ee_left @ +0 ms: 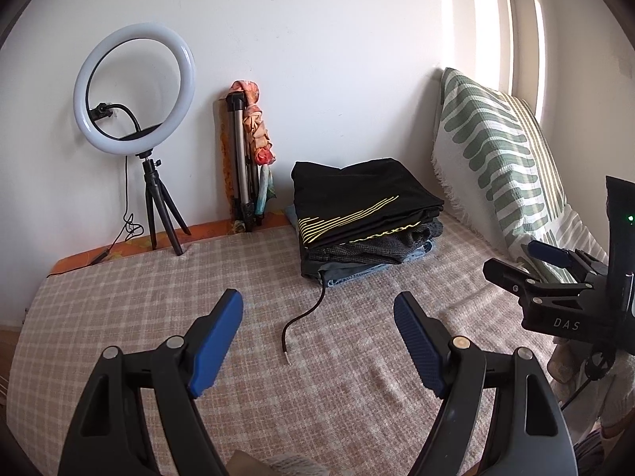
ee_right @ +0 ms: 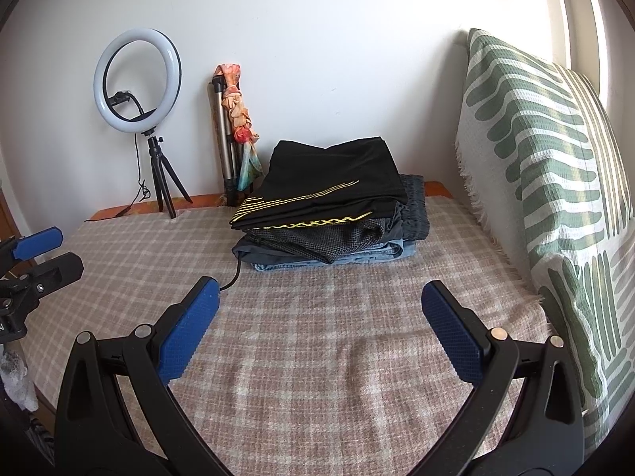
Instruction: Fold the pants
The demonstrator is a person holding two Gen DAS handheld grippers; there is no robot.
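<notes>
A stack of folded pants (ee_left: pixel 365 218) lies at the back of the bed; the top pair is black with yellow stripes, with grey and blue denim pairs under it. It also shows in the right wrist view (ee_right: pixel 329 214). A black drawstring (ee_left: pixel 303 319) trails from the stack toward me. My left gripper (ee_left: pixel 317 341) is open and empty above the plaid bedcover, short of the stack. My right gripper (ee_right: pixel 319 327) is open and empty, also short of the stack. The right gripper shows at the right edge of the left wrist view (ee_left: pixel 555 277).
The plaid bedcover (ee_right: pixel 317 377) spans the bed. A green-and-white cushion (ee_right: pixel 555 198) leans along the right side. A ring light on a small tripod (ee_left: pixel 135 91) and a folded tripod with a scarf (ee_left: pixel 246 158) stand against the back wall.
</notes>
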